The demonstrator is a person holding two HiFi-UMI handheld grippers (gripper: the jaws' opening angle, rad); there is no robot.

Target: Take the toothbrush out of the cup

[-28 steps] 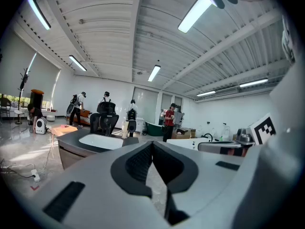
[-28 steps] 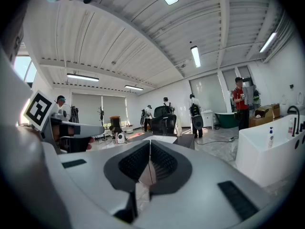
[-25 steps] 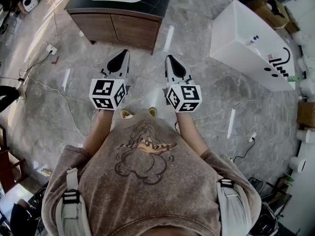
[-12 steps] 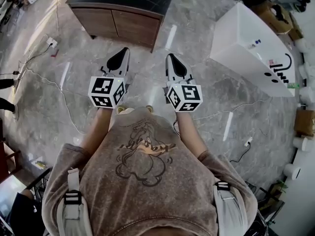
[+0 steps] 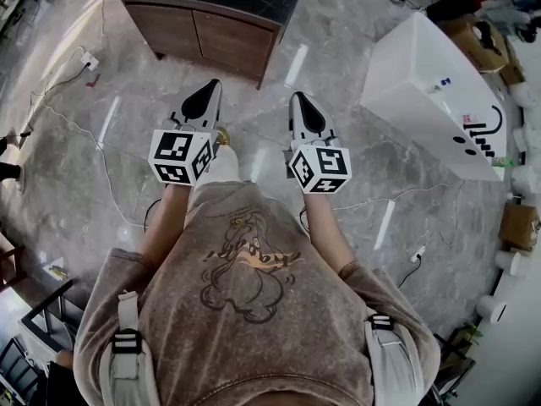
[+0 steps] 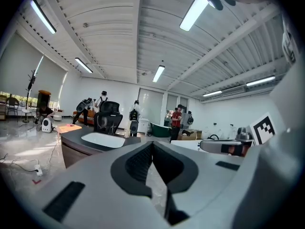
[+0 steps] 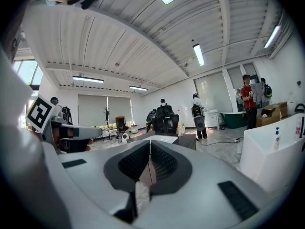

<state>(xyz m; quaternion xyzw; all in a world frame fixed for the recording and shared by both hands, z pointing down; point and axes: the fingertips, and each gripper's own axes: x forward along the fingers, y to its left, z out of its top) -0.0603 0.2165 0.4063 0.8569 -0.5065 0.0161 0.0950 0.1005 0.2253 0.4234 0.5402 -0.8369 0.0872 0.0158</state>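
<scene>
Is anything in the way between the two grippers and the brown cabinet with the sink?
Nothing visible. Only bare floor lies between the left gripper, the right gripper and the cabinet. Both grippers' jaws are shut and empty. No toothbrush or cup shows in any view.

Both shoe tips peeked from under the shirt [image 5: 245, 303] hem before; now one shoe [image 5: 221, 135] has stepped out toward 12 o'clock, beside the left gripper [image 5: 212, 84], with a pale trouser leg [image 5: 225, 166] behind it, and the other is hidden. The floor [image 5: 254, 108] has swung round: the plug strip [image 5: 85, 59] at 10 o'clock has slid up the head view, while the white tub [image 5: 414, 74] at 2 o'clock and the cardboard box [image 5: 517, 225] at 3 o'clock have slid down.
</scene>
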